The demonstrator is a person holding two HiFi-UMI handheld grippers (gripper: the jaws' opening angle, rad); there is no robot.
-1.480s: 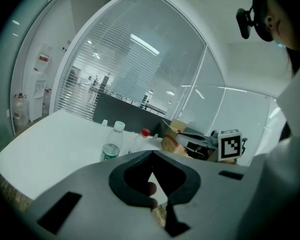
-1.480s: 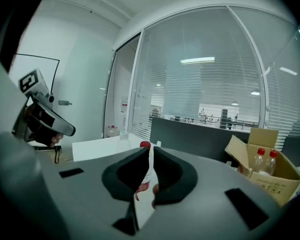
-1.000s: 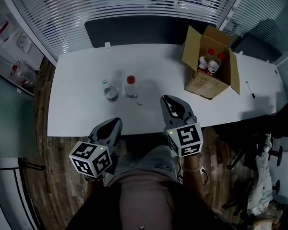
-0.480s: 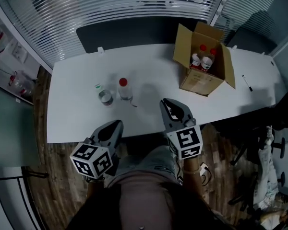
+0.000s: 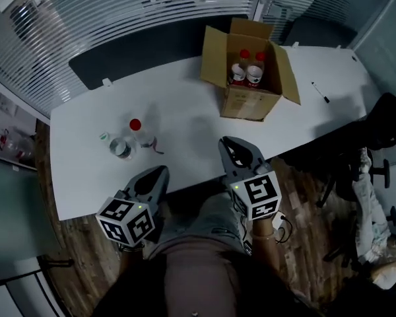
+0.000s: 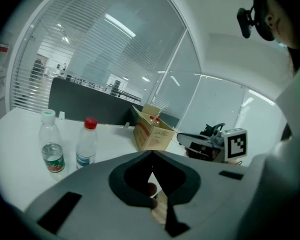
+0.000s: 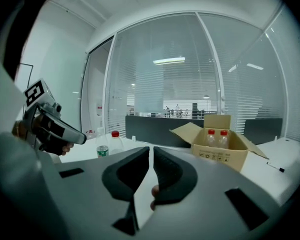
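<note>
The red-capped bottle [image 5: 136,128] stands ahead of both grippers. Nearest, the left gripper [image 5: 157,172] and right gripper [image 5: 230,142] hang at the near edge of the white table [image 5: 185,127], jaws closed together on nothing. The bottle stands upright just beside a white-capped bottle [image 5: 119,148]. Their blue and green labels are unreadable. Farther off, an open cardboard box [image 5: 245,104] holds two capped bottles [image 5: 246,70]; its print is illegible.

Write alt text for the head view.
Seen from above, a person holds a left gripper and right gripper at the near edge of a white table. Two bottles stand at its left; an open box at its back holds two more.
</note>
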